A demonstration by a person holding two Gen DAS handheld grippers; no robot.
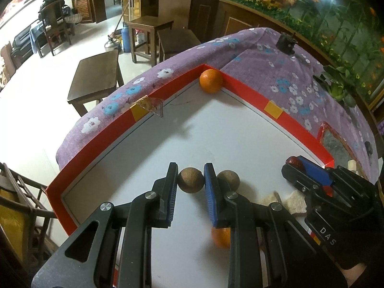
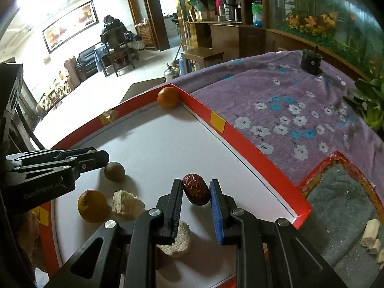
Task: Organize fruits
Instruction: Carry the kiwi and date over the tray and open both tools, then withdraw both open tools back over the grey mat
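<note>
A red-walled tray (image 1: 244,85) with a white floor lies on a purple flowered cloth. My left gripper (image 1: 190,180) is shut on a brown round fruit (image 1: 190,180); a second brown fruit (image 1: 228,180) sits just right of it and shows in the right wrist view (image 2: 114,171). My right gripper (image 2: 196,193) is shut on a dark red date (image 2: 196,192), held low over the tray; it shows in the left wrist view (image 1: 296,168). One orange (image 1: 211,81) rests in the tray's far corner (image 2: 168,97). Another orange (image 2: 92,206) lies near the left gripper (image 2: 96,157).
Pieces of bread (image 2: 127,204) and a round cracker (image 2: 178,240) lie on the tray floor. A second red-rimmed tray (image 2: 340,192) with bread bits (image 2: 370,235) is to the right. A black object (image 2: 310,62) and a plant (image 2: 369,103) stand on the cloth. Wooden stools (image 1: 96,79) stand beyond the table.
</note>
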